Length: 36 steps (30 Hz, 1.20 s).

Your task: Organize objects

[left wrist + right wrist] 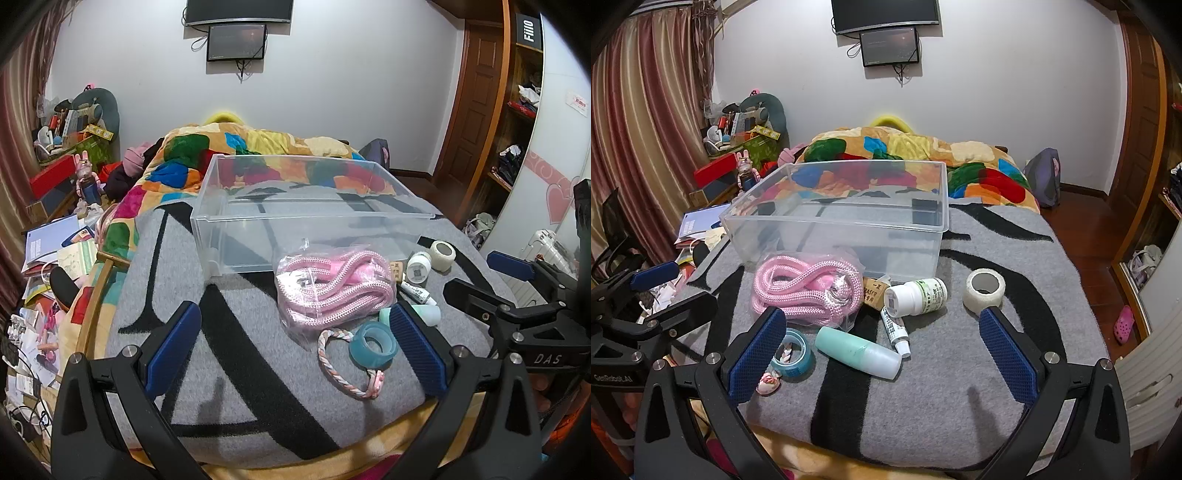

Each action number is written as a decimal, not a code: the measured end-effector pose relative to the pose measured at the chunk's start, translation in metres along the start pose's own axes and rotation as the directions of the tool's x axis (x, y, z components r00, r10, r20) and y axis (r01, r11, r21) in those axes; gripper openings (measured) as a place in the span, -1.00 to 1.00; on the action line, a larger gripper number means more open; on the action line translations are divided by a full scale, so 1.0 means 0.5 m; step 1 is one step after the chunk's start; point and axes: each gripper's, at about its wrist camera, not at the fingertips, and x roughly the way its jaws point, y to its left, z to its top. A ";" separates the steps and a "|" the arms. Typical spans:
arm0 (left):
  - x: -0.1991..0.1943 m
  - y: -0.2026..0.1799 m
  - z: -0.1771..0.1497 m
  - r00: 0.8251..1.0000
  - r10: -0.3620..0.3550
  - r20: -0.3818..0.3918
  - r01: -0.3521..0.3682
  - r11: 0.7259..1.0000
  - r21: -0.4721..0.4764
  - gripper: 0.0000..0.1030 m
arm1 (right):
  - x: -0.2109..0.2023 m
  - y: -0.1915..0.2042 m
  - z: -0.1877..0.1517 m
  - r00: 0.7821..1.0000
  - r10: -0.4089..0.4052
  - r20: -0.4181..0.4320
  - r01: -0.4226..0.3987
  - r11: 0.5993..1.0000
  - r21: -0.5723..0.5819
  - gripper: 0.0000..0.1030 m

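Right wrist: right gripper (882, 354) (spread wide) above mint bottle (858, 352).

On the bed lay one clear plastic bin (849, 221), one bagged pink rope (809, 291), two tape rolls, one white pill bottle (918, 295), one mint bottle (858, 352), one small tube (895, 328) and one braided cord loop (343, 365).

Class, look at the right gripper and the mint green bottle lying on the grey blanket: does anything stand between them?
Nothing visible does. The right gripper is open and the mint green bottle lies on the grey blanket in line between its fingers. The small white tube lies just beyond the bottle, and the teal tape roll sits to its left.
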 end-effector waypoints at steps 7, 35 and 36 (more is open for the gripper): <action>0.002 0.000 -0.002 1.000 -0.001 -0.006 0.001 1.000 -0.003 1.00 | 0.000 0.002 -0.001 1.000 0.000 -0.001 0.000 1.000 -0.001 1.00; 0.004 0.002 -0.004 1.000 -0.001 -0.013 0.001 1.000 -0.007 1.00 | -0.001 0.008 -0.006 1.000 0.004 -0.004 -0.004 1.000 0.001 1.00; 0.004 0.002 -0.004 1.000 -0.001 -0.013 0.001 1.000 -0.007 1.00 | -0.002 0.007 -0.006 1.000 0.005 -0.004 -0.005 1.000 0.000 1.00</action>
